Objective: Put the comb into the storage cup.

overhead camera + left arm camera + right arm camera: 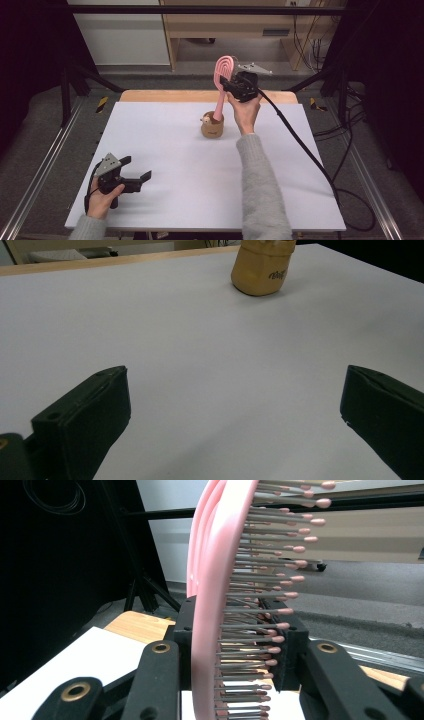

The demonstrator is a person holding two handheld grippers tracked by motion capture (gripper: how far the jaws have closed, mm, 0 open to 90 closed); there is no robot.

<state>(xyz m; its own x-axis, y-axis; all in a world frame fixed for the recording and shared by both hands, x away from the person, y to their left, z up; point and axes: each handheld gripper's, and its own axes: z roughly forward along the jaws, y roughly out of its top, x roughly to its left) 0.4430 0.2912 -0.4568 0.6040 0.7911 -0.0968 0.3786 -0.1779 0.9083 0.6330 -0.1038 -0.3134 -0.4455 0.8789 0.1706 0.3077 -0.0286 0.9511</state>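
Two grippers: the right gripper (231, 86) is working, the left gripper (136, 173) is idling.
Right jaws: clamping on the head of the pink plastic hairbrush with grey, pink-tipped bristles (235, 610), one jaw pressing its smooth back and the other sitting in among the bristles.
Brush position: the hairbrush (221, 85) is standing almost upright, head up by the right gripper, handle end reaching down into the small tan rounded holder cup with dark lettering (212, 126).
Long axis: running nearly vertical, tilting slightly so the head is leaning right of the cup.
Key relation: the cup is lying directly below the right jaws, so any coming move is likely following that axis, up or down.
Left jaws: gaping wide apart, gripping nothing, resting on the white tabletop (200, 340).
Left position: well apart from the cup (261, 271), toward the person and to the cup's left.
Nearer hand: the right one, by far.
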